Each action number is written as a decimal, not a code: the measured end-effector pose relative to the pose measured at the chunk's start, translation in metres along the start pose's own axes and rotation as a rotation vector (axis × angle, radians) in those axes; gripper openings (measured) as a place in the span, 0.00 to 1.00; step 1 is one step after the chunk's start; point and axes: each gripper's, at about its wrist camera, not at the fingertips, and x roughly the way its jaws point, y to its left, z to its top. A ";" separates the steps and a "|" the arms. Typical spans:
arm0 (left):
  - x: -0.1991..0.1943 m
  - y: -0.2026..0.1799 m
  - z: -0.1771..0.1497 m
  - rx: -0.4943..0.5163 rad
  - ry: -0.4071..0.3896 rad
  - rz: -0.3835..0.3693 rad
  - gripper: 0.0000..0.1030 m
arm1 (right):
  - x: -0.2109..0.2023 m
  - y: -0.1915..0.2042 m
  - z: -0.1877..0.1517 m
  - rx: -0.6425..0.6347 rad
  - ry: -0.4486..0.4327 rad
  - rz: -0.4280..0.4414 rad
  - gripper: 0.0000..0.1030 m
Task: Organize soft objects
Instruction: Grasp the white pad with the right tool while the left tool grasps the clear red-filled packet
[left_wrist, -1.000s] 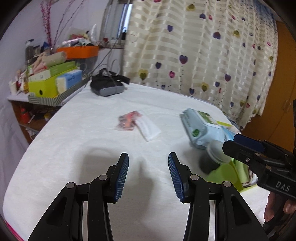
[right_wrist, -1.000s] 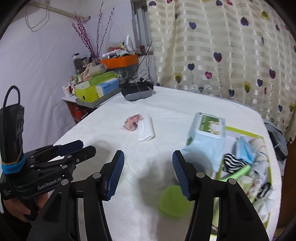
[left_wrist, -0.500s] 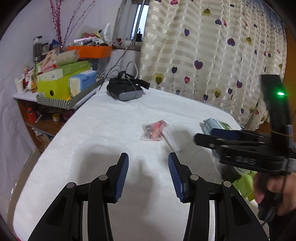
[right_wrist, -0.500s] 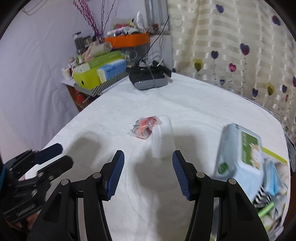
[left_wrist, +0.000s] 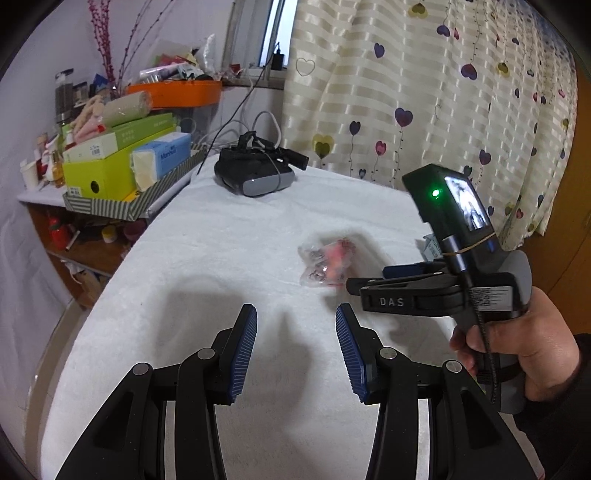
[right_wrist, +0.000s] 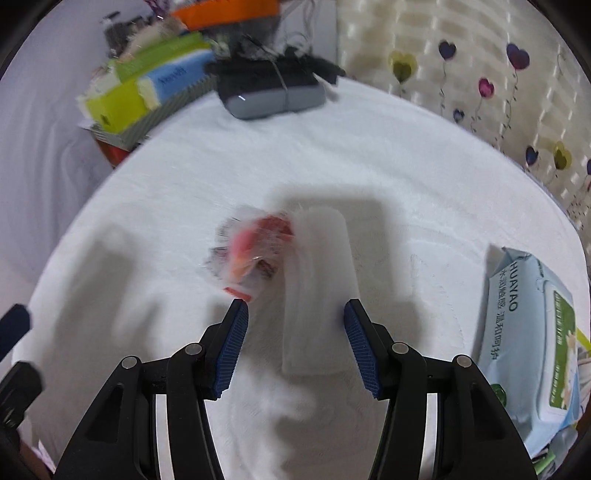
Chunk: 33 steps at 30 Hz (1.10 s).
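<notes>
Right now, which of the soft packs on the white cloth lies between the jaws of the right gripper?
The plain white pack. The clear packet with pink contents lies beside it, and the blue wipes pack lies apart, by the edge.

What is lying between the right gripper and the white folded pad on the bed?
Nothing. In the right wrist view the right gripper is open above the white pad, whose near end shows between the fingers. The clear packet lies beside the pad, left.

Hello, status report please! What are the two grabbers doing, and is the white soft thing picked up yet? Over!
Both grippers open, empty. Right gripper over white pad, not gripping. Pad flat on bed, clear packet touching it. Left gripper over bare blanket. Over.
</notes>
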 end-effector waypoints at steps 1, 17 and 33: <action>0.002 0.000 0.001 0.003 0.003 0.002 0.42 | 0.002 -0.001 0.001 0.001 0.005 -0.013 0.54; 0.026 -0.028 0.020 0.021 0.032 -0.049 0.42 | -0.042 -0.019 -0.013 -0.010 -0.063 -0.032 0.18; 0.088 -0.064 0.010 0.061 0.150 -0.096 0.49 | -0.100 -0.054 -0.053 0.077 -0.189 0.066 0.18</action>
